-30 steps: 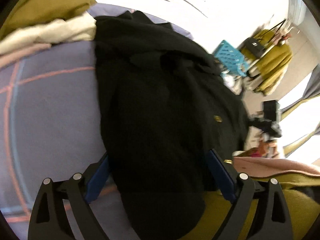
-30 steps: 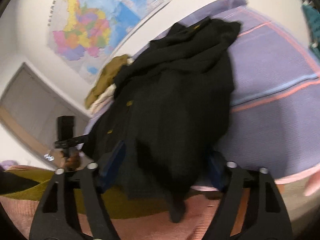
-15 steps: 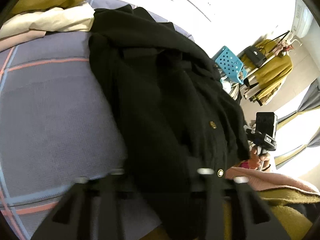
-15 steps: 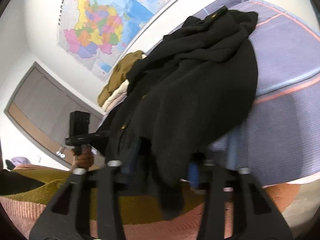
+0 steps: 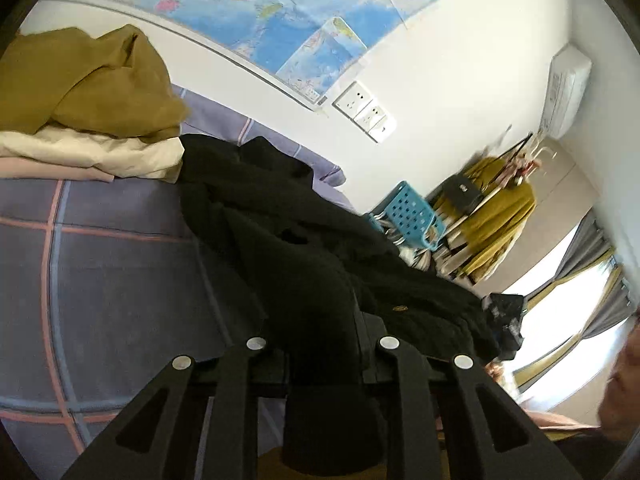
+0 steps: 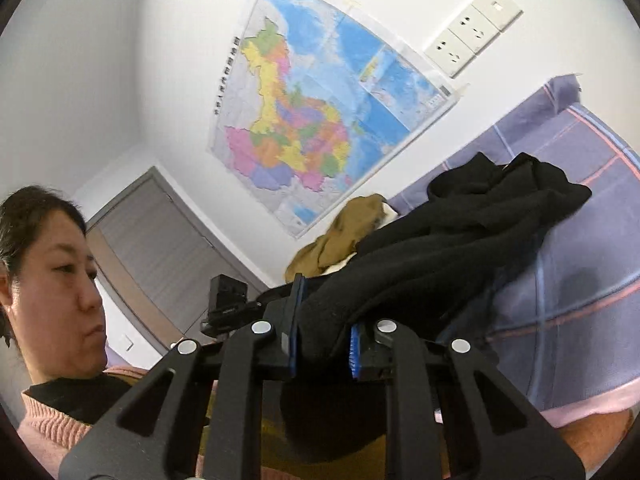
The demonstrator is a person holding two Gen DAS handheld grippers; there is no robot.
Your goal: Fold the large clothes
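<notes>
A large black coat [image 5: 304,248] with gold buttons lies crumpled on a purple checked bed cover [image 5: 120,280]. My left gripper [image 5: 320,340] has a fold of the coat's near edge between its jaws, which are closing and pinch the cloth; the fold hangs down over the fingers. In the right wrist view the same black coat [image 6: 460,248] stretches back across the bed cover [image 6: 580,280]. My right gripper [image 6: 324,332] is closing too, and its blue pads [image 6: 354,344] squeeze a thick roll of the coat's edge. Both held edges are lifted off the bed.
A stack of folded clothes [image 5: 80,120], mustard on cream, sits at the bed's far left by the wall. A blue basket [image 5: 408,212] and a rack with a yellow garment [image 5: 500,208] stand beyond the bed. A person in a pink sweater [image 6: 52,420] is close on the left.
Both grippers went from wide open around the coat's edge to clamped on it, then rose. The views tilted up, so the wall and map now show.
</notes>
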